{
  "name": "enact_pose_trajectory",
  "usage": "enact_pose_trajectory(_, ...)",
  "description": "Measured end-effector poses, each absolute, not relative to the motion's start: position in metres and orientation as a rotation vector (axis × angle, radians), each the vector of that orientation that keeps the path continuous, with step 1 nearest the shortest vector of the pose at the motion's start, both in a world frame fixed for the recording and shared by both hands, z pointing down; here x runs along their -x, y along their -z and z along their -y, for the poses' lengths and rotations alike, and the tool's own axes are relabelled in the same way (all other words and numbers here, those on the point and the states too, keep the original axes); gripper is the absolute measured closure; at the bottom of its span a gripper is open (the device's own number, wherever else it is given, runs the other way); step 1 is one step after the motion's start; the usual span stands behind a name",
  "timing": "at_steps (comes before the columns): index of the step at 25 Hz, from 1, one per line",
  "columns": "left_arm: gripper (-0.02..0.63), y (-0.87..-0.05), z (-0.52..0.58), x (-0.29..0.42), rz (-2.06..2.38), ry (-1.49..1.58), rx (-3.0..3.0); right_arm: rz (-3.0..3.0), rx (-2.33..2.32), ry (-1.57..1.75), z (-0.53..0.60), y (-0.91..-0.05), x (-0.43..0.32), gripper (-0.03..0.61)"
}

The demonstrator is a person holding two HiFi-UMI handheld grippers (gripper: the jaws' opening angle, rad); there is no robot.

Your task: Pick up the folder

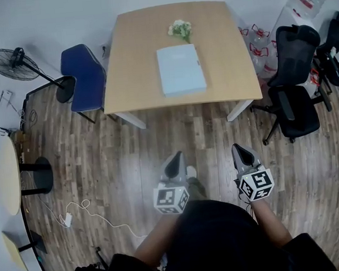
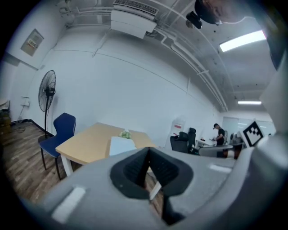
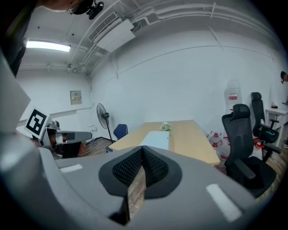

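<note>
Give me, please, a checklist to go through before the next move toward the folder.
1. Folder flat on table, nothing on it: ok.
2. Flowers clear of folder: cannot tell.
3. Left gripper empty: ok.
4. Right gripper empty: ok.
5. Jaws open for a grasp: not ok, both shut.
6. Folder within reach: not ok, both grippers are over the floor, short of the table.

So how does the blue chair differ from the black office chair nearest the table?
The blue chair has no armrests; the black office chair has them. The blue chair stands on thin straight legs, the black office chair on a splayed star base. In the head view the blue chair is left of the table, the black office chair right. Both are unoccupied.
</note>
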State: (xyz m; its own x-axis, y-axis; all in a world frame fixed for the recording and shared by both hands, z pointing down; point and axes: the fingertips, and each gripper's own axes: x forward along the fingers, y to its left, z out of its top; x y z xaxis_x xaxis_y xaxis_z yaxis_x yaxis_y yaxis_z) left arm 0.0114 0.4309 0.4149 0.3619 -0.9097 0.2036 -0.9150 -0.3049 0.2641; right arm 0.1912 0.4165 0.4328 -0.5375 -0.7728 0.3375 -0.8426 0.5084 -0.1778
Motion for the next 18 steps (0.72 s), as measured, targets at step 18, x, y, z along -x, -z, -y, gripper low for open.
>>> enact_pose_trajectory(18,0.614,-0.418,-0.306,0.107,1.625,0.064,-2.262,2.580,-1.178,-0.477,-0.292,-0.445,-0.053,0.578)
